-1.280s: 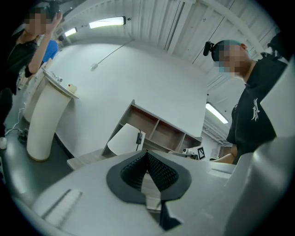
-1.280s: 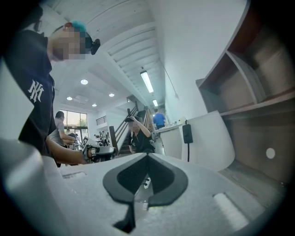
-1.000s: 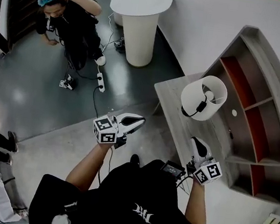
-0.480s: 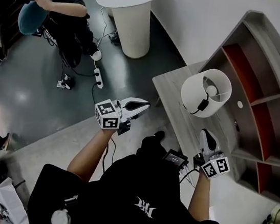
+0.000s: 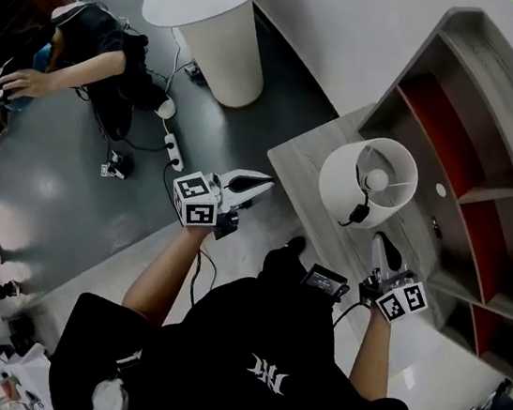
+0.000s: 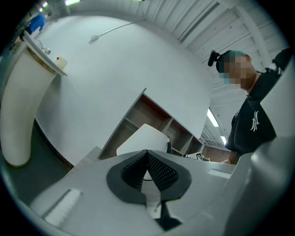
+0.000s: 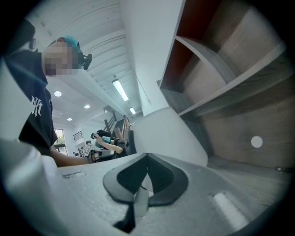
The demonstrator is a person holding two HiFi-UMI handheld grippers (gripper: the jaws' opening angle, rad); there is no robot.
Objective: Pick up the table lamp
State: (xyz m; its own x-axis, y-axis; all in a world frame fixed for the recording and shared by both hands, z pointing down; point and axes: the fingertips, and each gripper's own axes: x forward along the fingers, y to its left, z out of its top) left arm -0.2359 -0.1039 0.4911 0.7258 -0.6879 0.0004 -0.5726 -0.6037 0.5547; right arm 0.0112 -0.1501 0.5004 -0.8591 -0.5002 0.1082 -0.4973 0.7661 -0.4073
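The table lamp point(image 5: 369, 180) has a white drum shade and a black cord; it stands on a grey wooden table point(image 5: 298, 163). My left gripper point(image 5: 267, 182) hangs over the floor to the left of the table's edge, jaws shut and empty. My right gripper point(image 5: 382, 238) is just below the lamp over the table, also shut with nothing in it. In the left gripper view the shade point(image 6: 140, 138) shows beyond the closed left gripper point(image 6: 147, 153). In the right gripper view the shade point(image 7: 168, 133) stands close ahead of the closed right gripper point(image 7: 147, 156).
A curved shelf unit point(image 5: 463, 153) with red back panels rises behind the table. A white pedestal table point(image 5: 219, 33) stands at the back. A person point(image 5: 98, 54) crouches on the dark floor near a power strip point(image 5: 171, 149) and cables.
Both grippers have moved closer to the lamp, the right one along the table below the shade. The crouching person at the back has shifted and bent leftward.
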